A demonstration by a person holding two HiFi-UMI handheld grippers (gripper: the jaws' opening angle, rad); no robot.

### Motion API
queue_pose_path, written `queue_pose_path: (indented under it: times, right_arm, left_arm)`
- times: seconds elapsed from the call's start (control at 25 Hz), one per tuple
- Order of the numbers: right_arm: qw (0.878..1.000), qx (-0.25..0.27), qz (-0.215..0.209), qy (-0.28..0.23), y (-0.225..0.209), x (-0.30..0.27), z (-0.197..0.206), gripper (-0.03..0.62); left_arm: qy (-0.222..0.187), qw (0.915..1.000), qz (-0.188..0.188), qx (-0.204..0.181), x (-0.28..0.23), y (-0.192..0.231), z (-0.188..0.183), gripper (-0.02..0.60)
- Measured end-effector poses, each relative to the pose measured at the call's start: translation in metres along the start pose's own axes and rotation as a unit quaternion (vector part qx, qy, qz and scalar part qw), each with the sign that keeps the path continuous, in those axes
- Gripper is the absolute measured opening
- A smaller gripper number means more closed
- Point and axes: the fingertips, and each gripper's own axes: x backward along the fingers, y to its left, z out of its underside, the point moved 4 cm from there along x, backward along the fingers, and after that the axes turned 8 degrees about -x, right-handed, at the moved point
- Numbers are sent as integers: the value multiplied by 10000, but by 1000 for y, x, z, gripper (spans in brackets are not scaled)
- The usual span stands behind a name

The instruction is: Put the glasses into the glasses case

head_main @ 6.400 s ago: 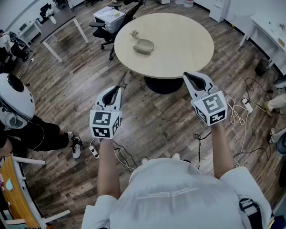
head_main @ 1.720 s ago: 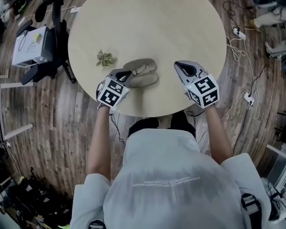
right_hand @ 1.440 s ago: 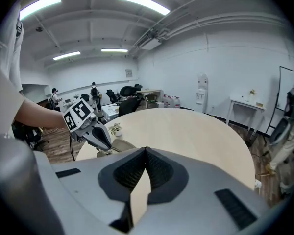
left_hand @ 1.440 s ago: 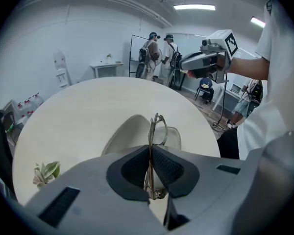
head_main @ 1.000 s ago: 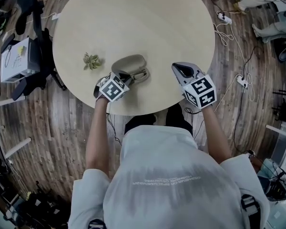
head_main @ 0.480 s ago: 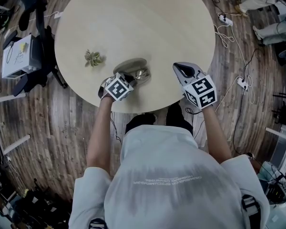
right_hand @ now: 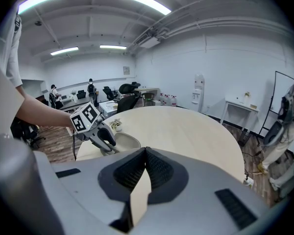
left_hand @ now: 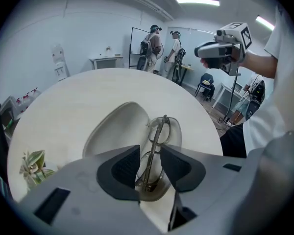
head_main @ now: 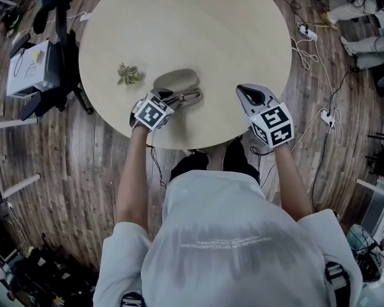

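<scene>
Glasses (left_hand: 156, 146), folded and seen edge-on, stand between the jaws of the left gripper (left_hand: 149, 168), whose pads have closed narrow on the frame; one lens sticks out past the tips. Only the left gripper view shows this grip. From the head view the glasses (head_main: 187, 96) are just a thin shape jutting from the left gripper (head_main: 168, 98). The glasses case (left_hand: 115, 131) lies open just beyond those tips and a little to their left, with its pale hollow facing up. From above, the glasses case (head_main: 176, 78) sits on the round table (head_main: 211, 24). A small plant (head_main: 129, 73) lies farther to the left gripper's left. The right gripper (right_hand: 146, 155) has its pads pressed together with nothing between them. The head view places the right gripper (head_main: 246, 93) well apart on the left one's right, over the table's near edge. Both bare forearms reach forward from white short sleeves. The left gripper tilts down toward the tabletop, while the right is held level and looks across the room.
</scene>
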Motion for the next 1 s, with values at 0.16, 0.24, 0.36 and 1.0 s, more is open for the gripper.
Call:
queue_pose_path:
  times: [0.16,0.24,0.36,1.0]
  right_arm:
    - [10000,63,22,-17,-6,5,-2,2]
    - [9999,88,12,-98,-9,7,-8,2]
    - [9994,117,-31,-330,-16,13,-23,2]
    - [9830,1135,-222,-1423,-43,39,-156,2]
  left_arm:
    - [-170,9999,-20,24,21,7,-10,150]
    - [-376,9992,-5,121,31,10,-14,150]
    - [-788,9962,-139,359,51,12,-24,149]
    - [-2512,9072,-3132,1257,203,37,-96,12]
